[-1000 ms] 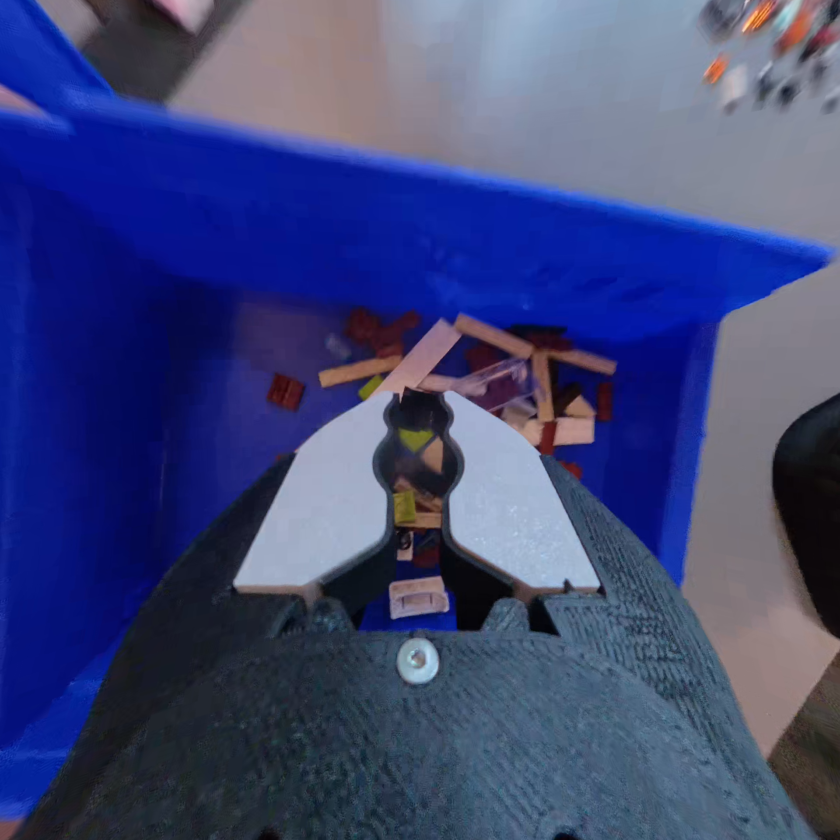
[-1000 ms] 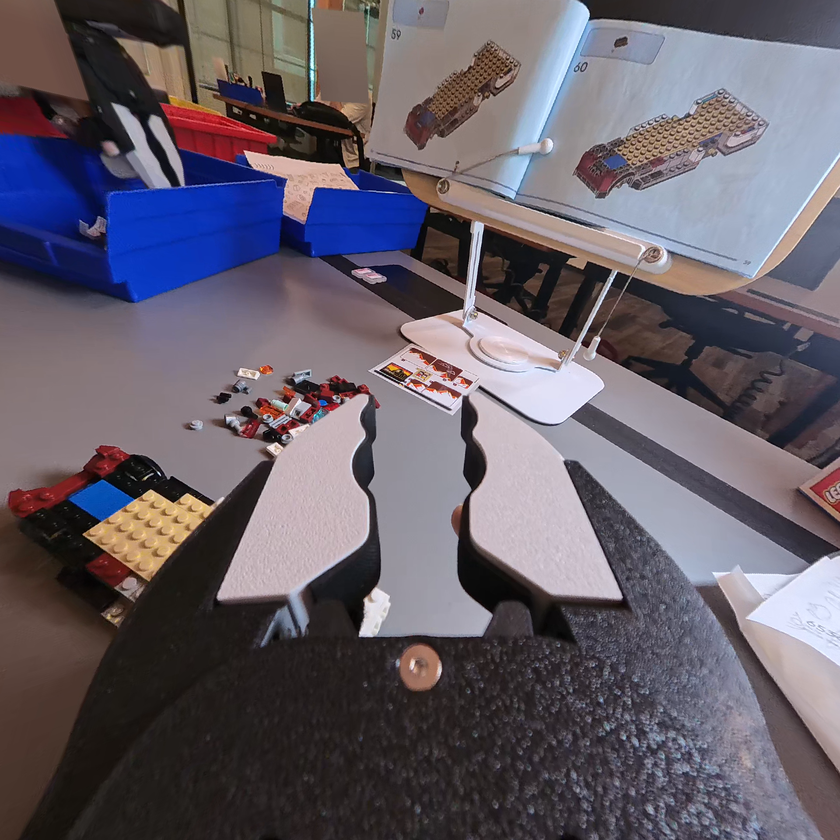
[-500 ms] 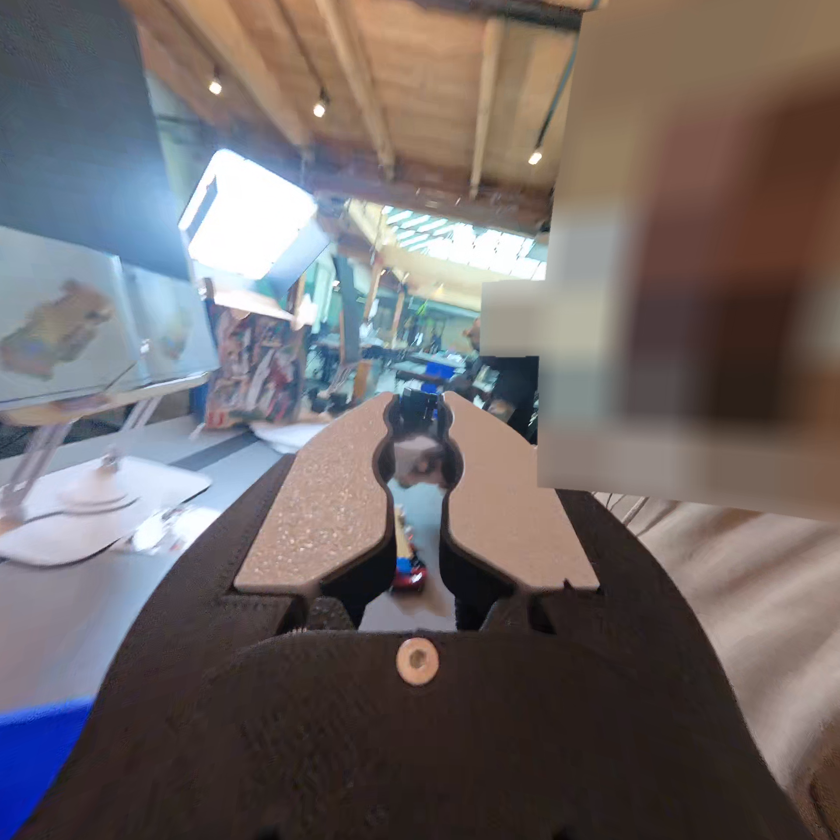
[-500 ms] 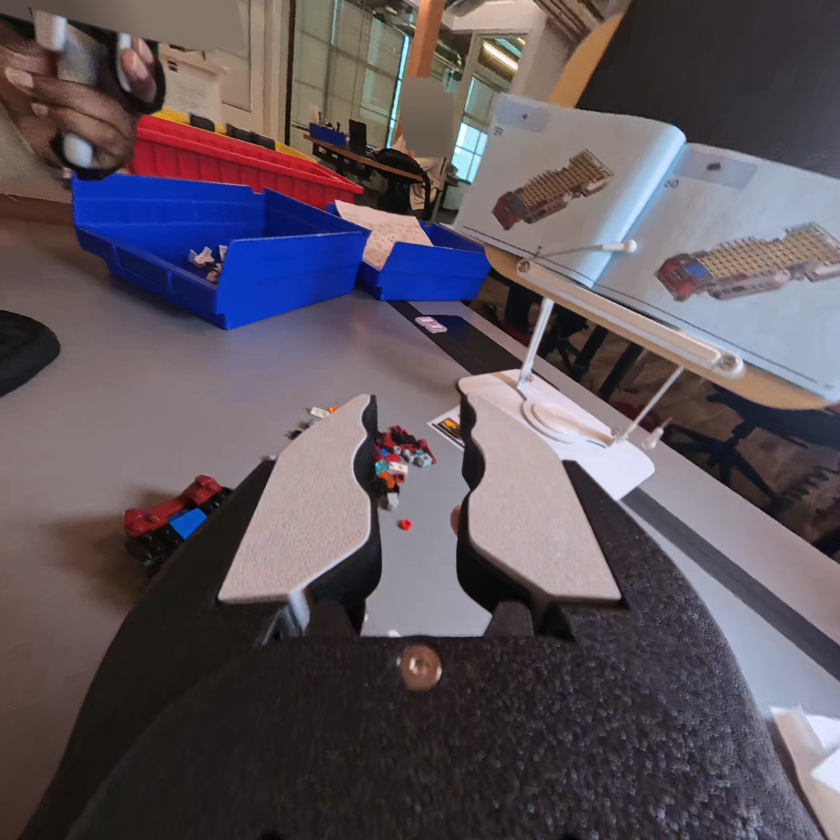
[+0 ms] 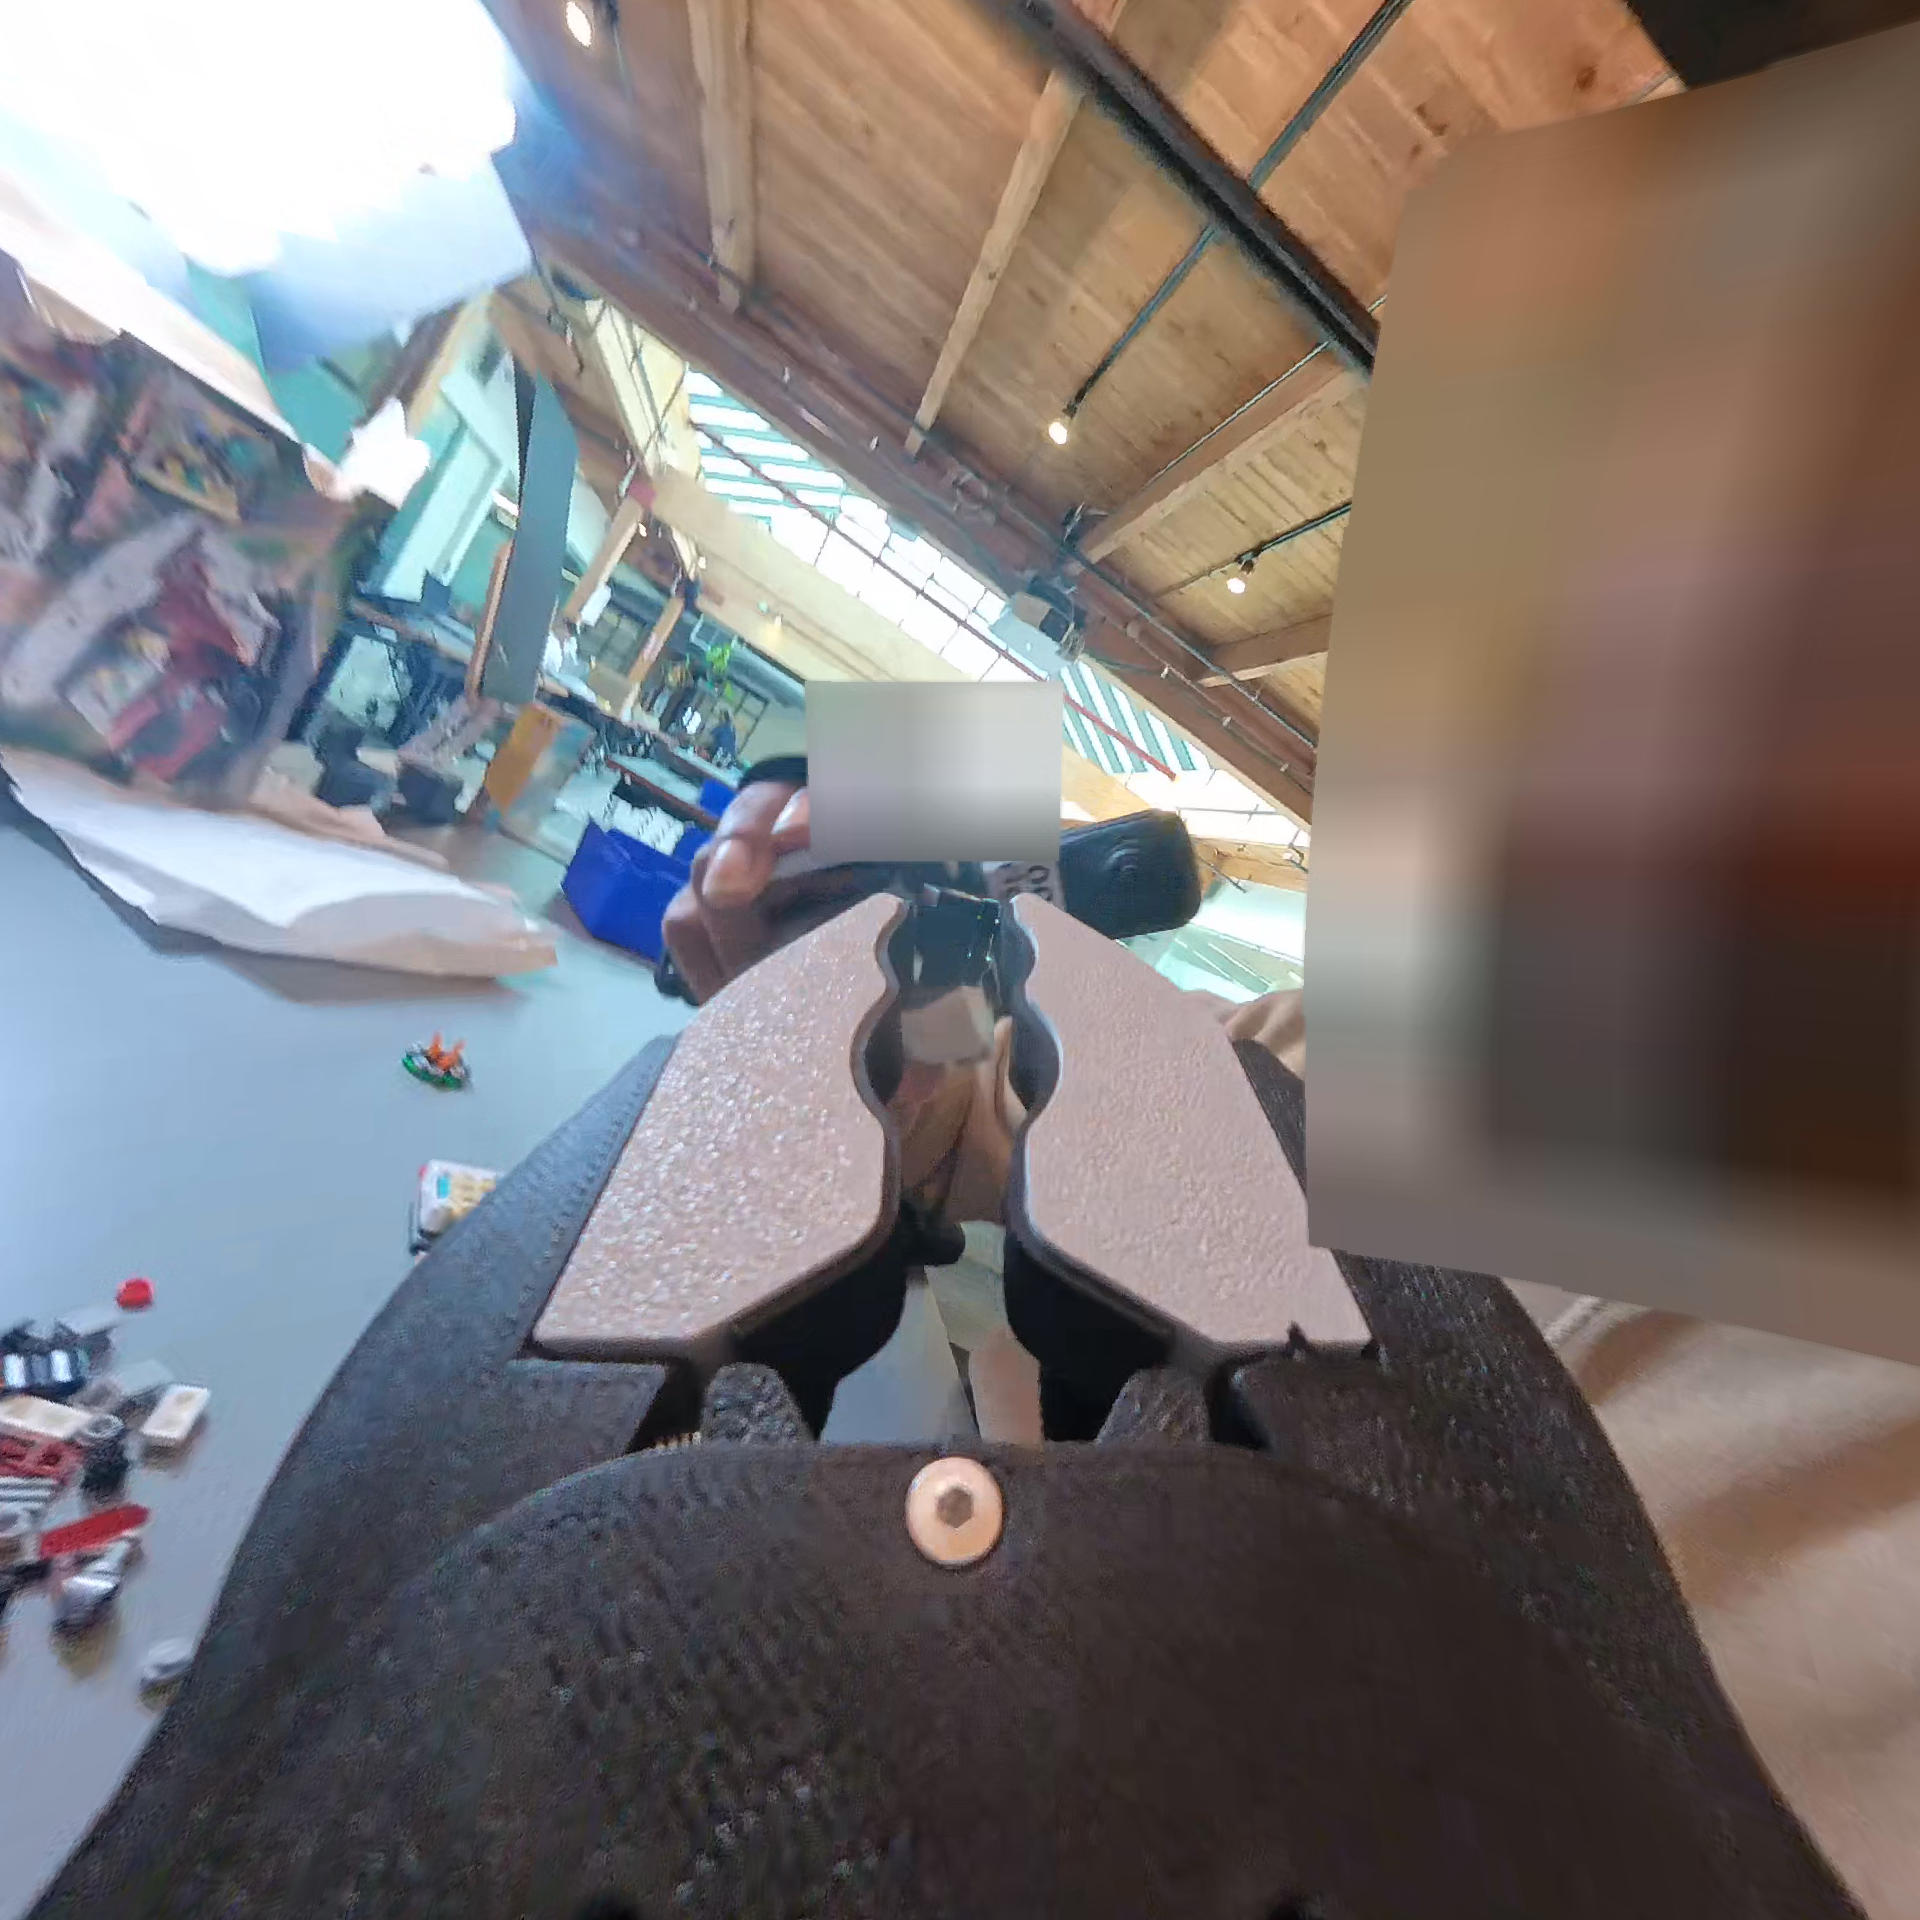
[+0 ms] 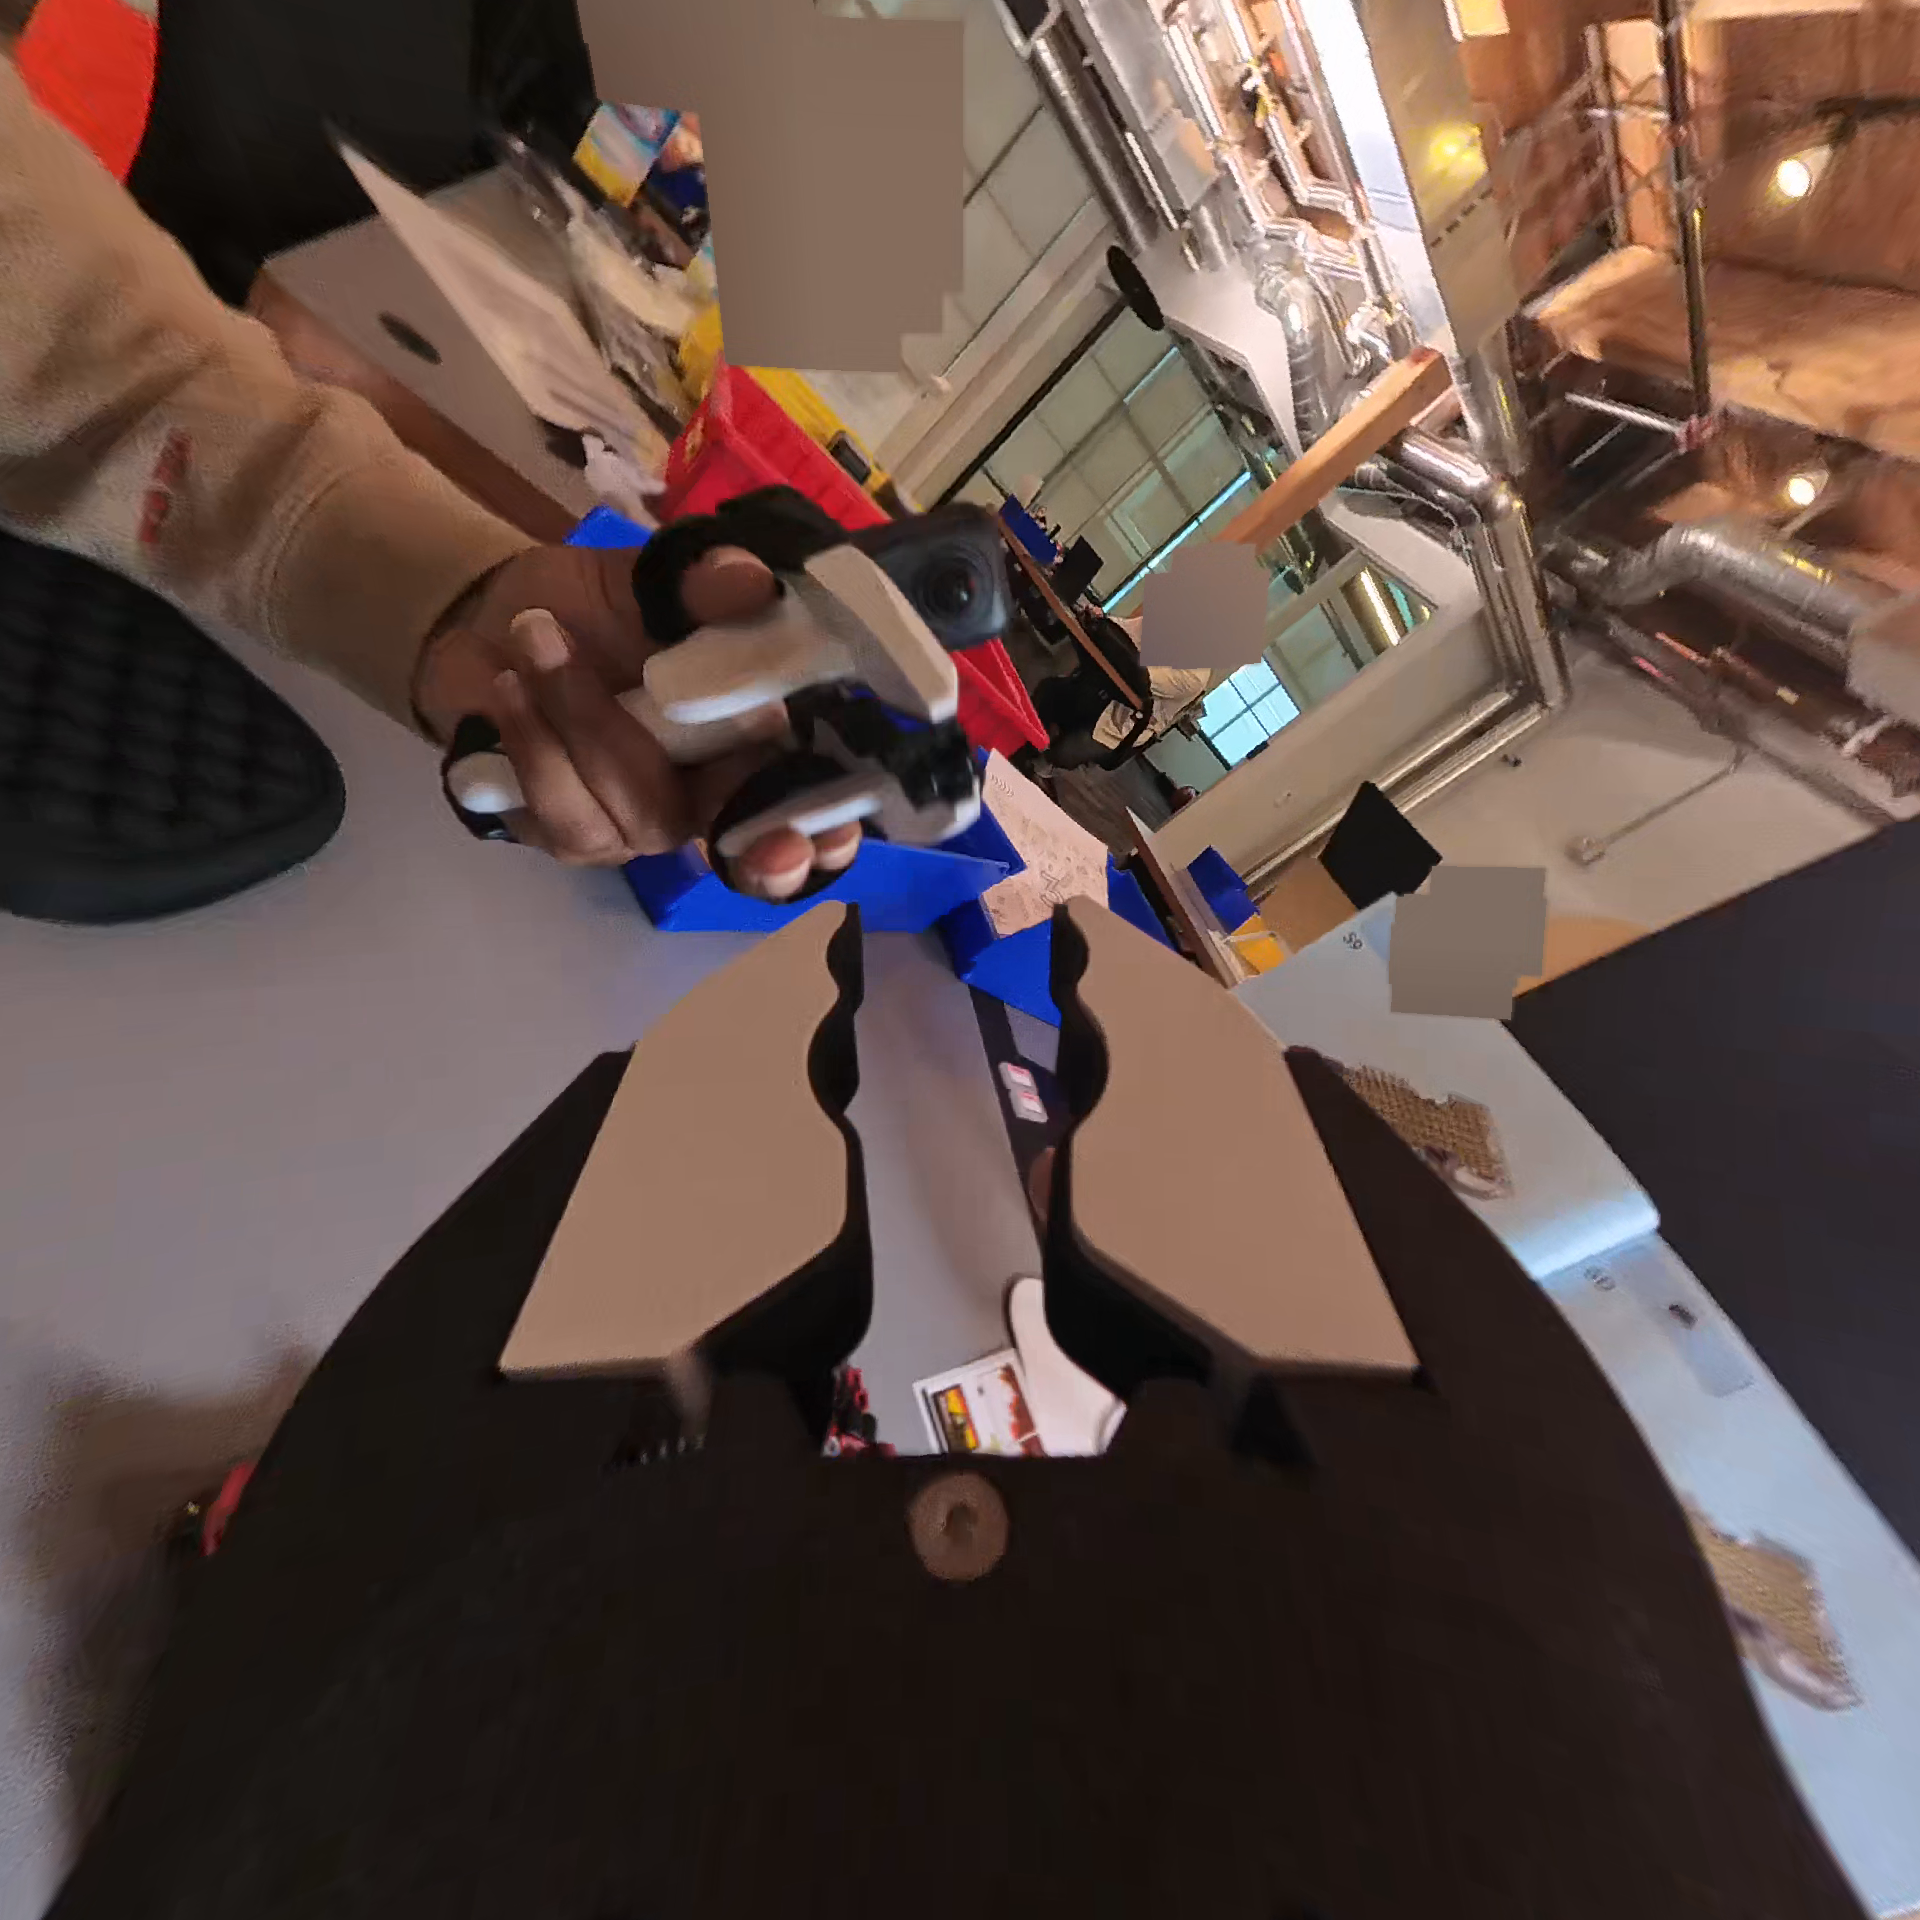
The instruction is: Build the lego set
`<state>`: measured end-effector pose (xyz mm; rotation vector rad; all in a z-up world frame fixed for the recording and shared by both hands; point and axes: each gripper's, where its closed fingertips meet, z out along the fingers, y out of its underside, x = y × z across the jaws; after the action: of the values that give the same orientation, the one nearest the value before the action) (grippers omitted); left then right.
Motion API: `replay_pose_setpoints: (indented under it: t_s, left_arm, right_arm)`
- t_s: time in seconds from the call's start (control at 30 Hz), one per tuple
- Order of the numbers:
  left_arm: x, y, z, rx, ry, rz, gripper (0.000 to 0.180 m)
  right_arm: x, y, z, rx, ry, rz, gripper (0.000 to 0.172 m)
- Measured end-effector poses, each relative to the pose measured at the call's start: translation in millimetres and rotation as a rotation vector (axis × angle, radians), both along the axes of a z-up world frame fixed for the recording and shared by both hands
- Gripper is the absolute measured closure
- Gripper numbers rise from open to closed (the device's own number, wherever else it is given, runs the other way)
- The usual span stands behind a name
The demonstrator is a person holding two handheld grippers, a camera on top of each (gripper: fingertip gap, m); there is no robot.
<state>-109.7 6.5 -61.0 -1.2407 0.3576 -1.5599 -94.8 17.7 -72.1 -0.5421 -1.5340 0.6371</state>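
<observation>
Two pebbled grey jaws: left gripper [image 5: 954, 914] pinches a seemingly black brick [image 5: 951, 935]; right gripper [image 6: 954, 914] gapes.

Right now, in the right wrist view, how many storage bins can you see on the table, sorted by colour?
Blue bins: 2
Red bin: 1
Yellow bin: 1, only an edge shows behind the red one
Total: 4

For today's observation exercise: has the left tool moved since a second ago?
Yes. The left tool was down inside a blue bin; now it is lifted clear, pointing up across the grey table toward the wooden ceiling.
</observation>
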Motion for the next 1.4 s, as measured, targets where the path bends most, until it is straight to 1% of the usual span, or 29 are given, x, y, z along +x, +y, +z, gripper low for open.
replay_pose_setpoints:
  t_s: [0.07, 0.13, 0.17, 0.23, 0.33, 0.4, 0.5, 0.63, 0.73, 0.83, 0.9, 0.97, 1.07, 1.17, 1.3, 1.4]
  left_arm:
    - [20, 6, -13, -0.056, 0.020, -0.037, 0.165]
    - [34, 10, -24, -0.104, 0.033, -0.070, 0.165]
    - [39, 11, -28, -0.117, 0.037, -0.078, 0.165]
    - [42, 14, -32, -0.138, 0.028, -0.092, 0.165]
    - [46, 17, -38, -0.157, 0.041, -0.099, 0.165]
    - [47, 20, -40, -0.166, 0.049, -0.084, 0.165]
    - [44, 23, -48, -0.133, 0.123, 0.000, 0.163]
    - [45, 21, -65, -0.067, 0.285, 0.104, 0.160]
    - [50, 21, -84, 0.070, 0.531, 0.248, 0.157]
    - [58, 22, -98, 0.230, 0.767, 0.391, 0.157]
    - [64, 24, -103, 0.353, 0.913, 0.482, 0.156]
    - [67, 26, -104, 0.449, 1.003, 0.567, 0.156]
    - [69, 27, -100, 0.521, 1.041, 0.641, 0.160]
    - [67, 28, -100, 0.561, 1.080, 0.679, 0.167]
    - [66, 28, -104, 0.561, 1.088, 0.669, 0.168]
    - [66, 28, -107, 0.543, 1.072, 0.639, 0.168]
  right_arm:
    - [-1, -4, -6, 0.084, -0.031, -0.007, 0.137]
    - [0, -5, -16, 0.121, -0.063, -0.019, 0.138]
    - [2, -4, -20, 0.132, -0.068, -0.026, 0.144]
    - [6, -2, -26, 0.134, -0.079, -0.040, 0.153]
    - [10, 1, -32, 0.118, -0.085, -0.057, 0.154]
    - [12, 3, -36, 0.077, -0.099, -0.059, 0.154]
    - [17, 9, -41, -0.042, -0.114, -0.060, 0.154]
    - [31, 22, -53, -0.285, -0.136, -0.070, 0.154]
    - [40, 28, -65, -0.591, -0.138, -0.065, 0.155]
    - [45, 29, -75, -0.845, -0.113, -0.057, 0.154]
    - [46, 26, -79, -0.967, -0.097, -0.042, 0.154]
    - [44, 21, -80, -1.056, -0.090, -0.007, 0.154]
    - [40, 16, -81, -1.164, -0.105, 0.028, 0.154]
    - [39, 14, -85, -1.245, -0.105, 0.051, 0.154]
    - [38, 14, -89, -1.311, -0.119, 0.070, 0.154]
    - [38, 14, -92, -1.314, -0.139, 0.078, 0.154]
